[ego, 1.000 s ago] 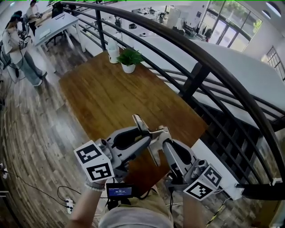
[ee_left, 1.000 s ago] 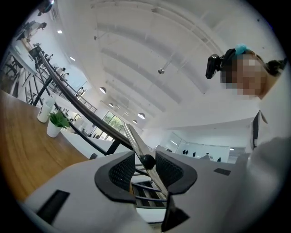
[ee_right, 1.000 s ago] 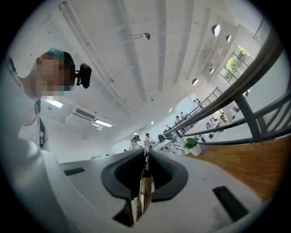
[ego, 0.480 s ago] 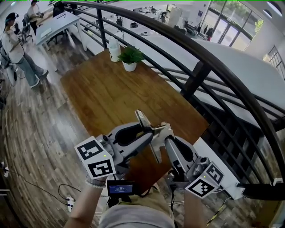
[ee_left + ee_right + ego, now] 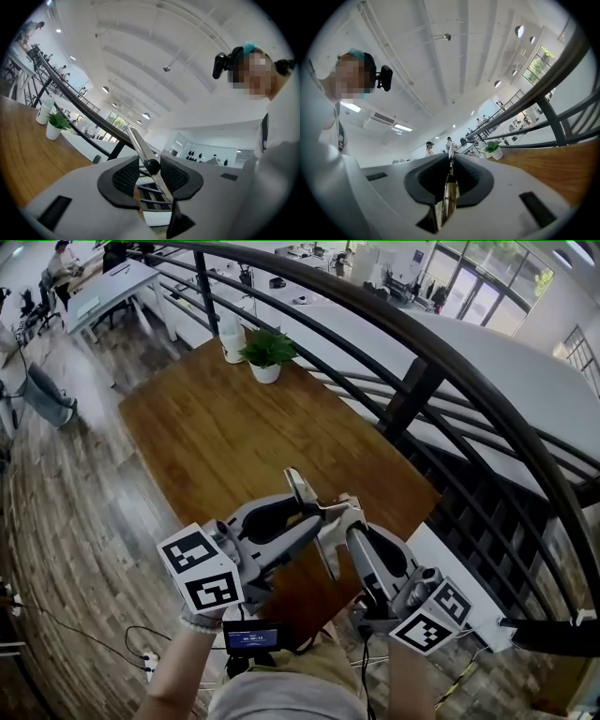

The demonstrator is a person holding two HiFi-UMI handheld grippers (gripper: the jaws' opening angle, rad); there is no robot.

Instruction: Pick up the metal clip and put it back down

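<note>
Both grippers hold the metal clip [image 5: 298, 488] in the air above the near end of the wooden table [image 5: 216, 427]. It is a silver clip with one long arm sticking up and a flat plate hanging down. My left gripper [image 5: 314, 512] comes in from the left, its jaws wide and closed on the clip. In the left gripper view the clip's arm [image 5: 140, 147] and its black knob sit between the pads of the left gripper [image 5: 150, 174]. My right gripper [image 5: 339, 526] comes in from the right. Its jaws [image 5: 451, 180] are nearly together on the thin plate [image 5: 449, 197].
A potted plant [image 5: 265, 354] and a white bottle [image 5: 230, 334] stand at the table's far end. A black railing [image 5: 412, 390] runs along the table's right side. Wood floor lies to the left, with a person [image 5: 37, 390] and a white desk beyond. A small screen [image 5: 251, 638] sits at my waist.
Both grippers and the clip keep almost the same pose. The head view has drifted a little, and the person at the far left has moved towards the edge.
</note>
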